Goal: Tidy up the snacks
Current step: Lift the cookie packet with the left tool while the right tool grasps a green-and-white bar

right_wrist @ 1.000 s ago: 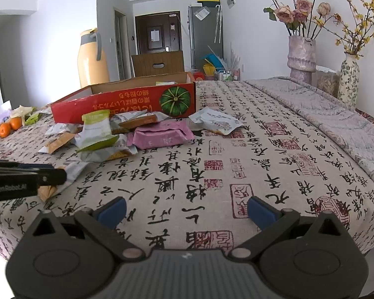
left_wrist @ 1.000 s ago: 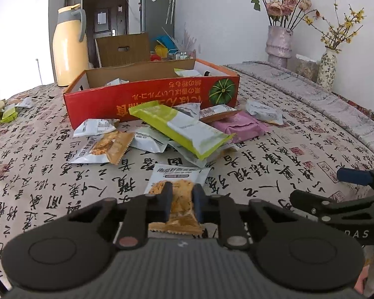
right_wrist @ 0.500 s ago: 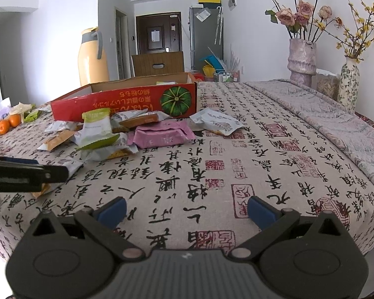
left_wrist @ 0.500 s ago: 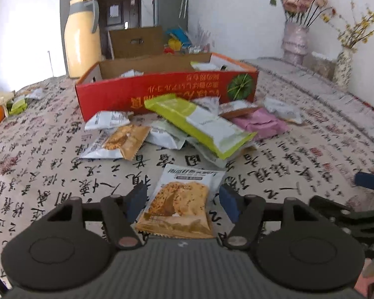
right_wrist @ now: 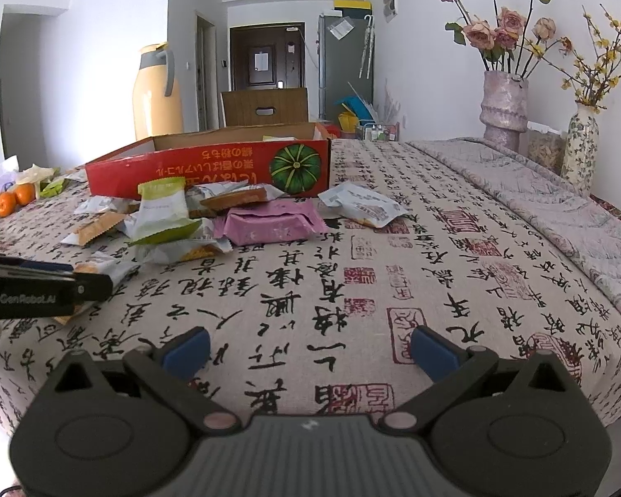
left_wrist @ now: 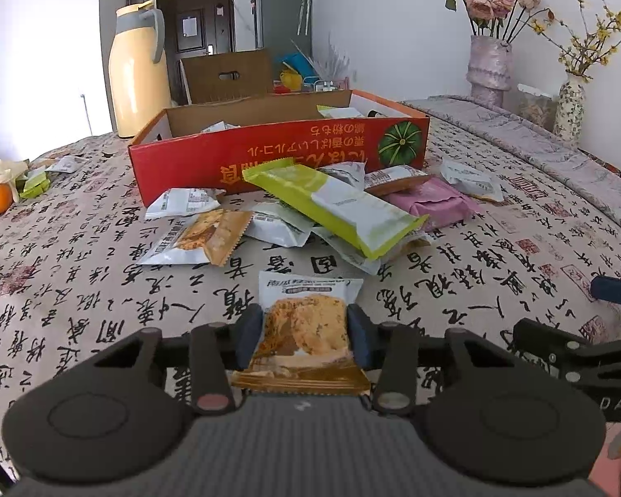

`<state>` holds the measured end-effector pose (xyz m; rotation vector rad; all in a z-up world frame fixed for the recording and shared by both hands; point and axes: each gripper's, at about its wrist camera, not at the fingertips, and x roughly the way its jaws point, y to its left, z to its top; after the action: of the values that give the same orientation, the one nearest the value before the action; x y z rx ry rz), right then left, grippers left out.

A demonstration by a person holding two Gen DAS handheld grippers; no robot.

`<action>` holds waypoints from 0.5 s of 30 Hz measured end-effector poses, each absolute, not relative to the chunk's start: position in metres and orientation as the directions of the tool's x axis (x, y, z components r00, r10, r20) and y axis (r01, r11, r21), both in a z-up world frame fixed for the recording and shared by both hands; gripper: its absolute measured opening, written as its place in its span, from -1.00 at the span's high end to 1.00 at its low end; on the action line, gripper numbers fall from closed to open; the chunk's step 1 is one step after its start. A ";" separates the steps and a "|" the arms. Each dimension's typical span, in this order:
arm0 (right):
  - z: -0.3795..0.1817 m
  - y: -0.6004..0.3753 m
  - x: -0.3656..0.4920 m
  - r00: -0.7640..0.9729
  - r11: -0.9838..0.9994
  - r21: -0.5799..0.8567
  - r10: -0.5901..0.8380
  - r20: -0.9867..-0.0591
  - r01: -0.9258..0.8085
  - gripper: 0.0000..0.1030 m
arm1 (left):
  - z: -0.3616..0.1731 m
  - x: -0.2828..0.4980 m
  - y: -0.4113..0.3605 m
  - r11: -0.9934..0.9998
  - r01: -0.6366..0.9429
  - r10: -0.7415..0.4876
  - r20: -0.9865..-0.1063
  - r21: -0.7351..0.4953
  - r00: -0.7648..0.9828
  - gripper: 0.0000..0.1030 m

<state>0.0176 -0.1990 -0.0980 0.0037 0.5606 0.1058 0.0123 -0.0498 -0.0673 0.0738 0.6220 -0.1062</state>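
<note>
Left gripper (left_wrist: 305, 333): jaws just closing in, blue pads meeting both side edges of the biscuit packet (left_wrist: 304, 331), which lies flat on the tablecloth (left_wrist: 103, 290) short of the snack pile. Squeeze gently so the wrapper doesn't buckle, then lift clear toward the red box (left_wrist: 277, 157). You're tilted down over the table. Right gripper (right_wrist: 310, 350): spread wide, empty, also pitched down, hovering over bare cloth.
</note>
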 end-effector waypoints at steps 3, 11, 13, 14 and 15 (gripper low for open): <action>-0.097 -0.199 0.018 0.841 0.994 0.037 0.104 -0.532 -0.100 -1.00 | -0.065 0.008 -0.047 0.992 0.118 -0.075 -0.573 0.037 0.816 0.14; -0.074 -0.190 0.023 0.871 0.985 0.075 0.173 -0.460 -0.156 -1.00 | -0.043 0.000 -0.031 0.997 0.080 -0.058 -0.516 0.021 0.855 0.14; -0.068 -0.180 0.030 0.874 0.980 0.064 0.198 -0.443 -0.190 -1.00 | -0.038 0.002 -0.026 0.998 0.060 -0.042 -0.507 0.020 0.861 0.14; -0.066 -0.176 0.033 0.875 0.978 0.058 0.204 -0.439 -0.199 -1.00 | -0.036 0.004 -0.023 0.999 0.049 -0.033 -0.505 0.018 0.863 0.14; -0.064 -0.171 0.037 0.875 0.977 0.053 0.210 -0.435 -0.208 -1.00 | -0.035 0.006 -0.019 0.999 0.036 -0.022 -0.503 0.018 0.864 0.14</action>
<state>0.0372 -0.1714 -0.0645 0.0046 0.4549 0.2181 0.0064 -0.0194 -0.0346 0.0271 0.5272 -0.0308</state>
